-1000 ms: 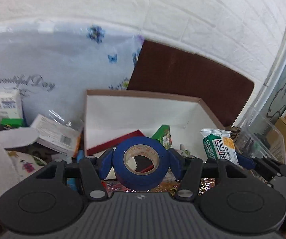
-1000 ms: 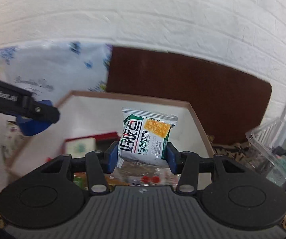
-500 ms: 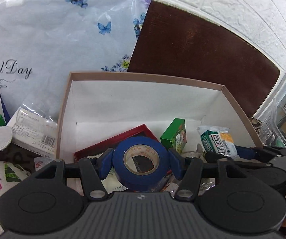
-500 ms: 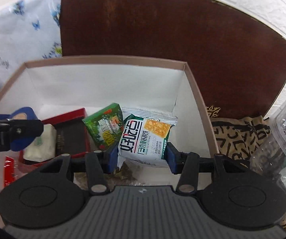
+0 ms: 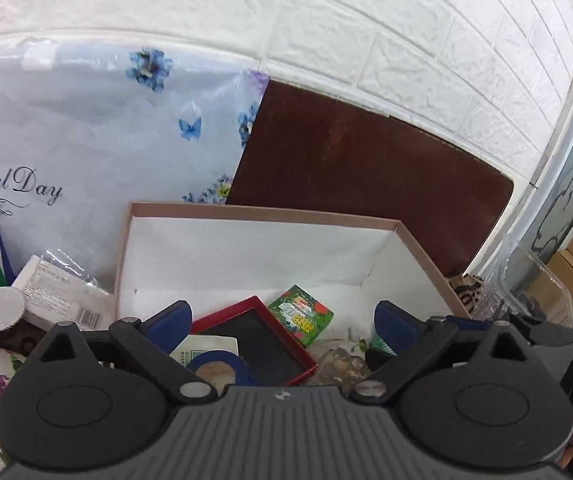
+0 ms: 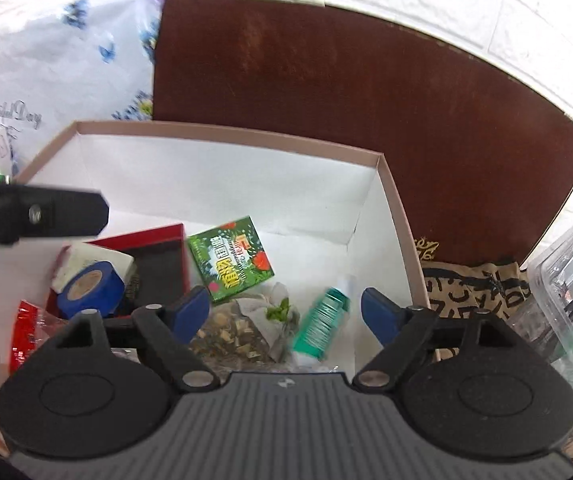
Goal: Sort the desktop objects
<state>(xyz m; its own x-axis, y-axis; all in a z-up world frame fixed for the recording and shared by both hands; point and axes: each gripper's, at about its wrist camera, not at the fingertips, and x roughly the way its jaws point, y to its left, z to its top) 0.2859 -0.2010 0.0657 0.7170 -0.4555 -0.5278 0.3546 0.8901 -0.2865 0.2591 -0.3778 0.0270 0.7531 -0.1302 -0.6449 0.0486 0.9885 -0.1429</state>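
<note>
Both tools open and empty above the box (image 6: 390,184) by the desk's back edge: left tool (image 5: 282,324), right tool (image 6: 286,312). Tape roll (image 6: 90,290) and snack packet (image 6: 320,320) inside, released for sorting.

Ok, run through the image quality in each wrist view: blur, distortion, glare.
Left wrist view: mostly sharp, fisheye bends the brick wall into curves, dark corners; the clear tub at right catches pale reflections. Right wrist view: the snack pack inside the box is smeared by motion, the left gripper is soft at its edges, the brown board bulges from distortion.
</note>
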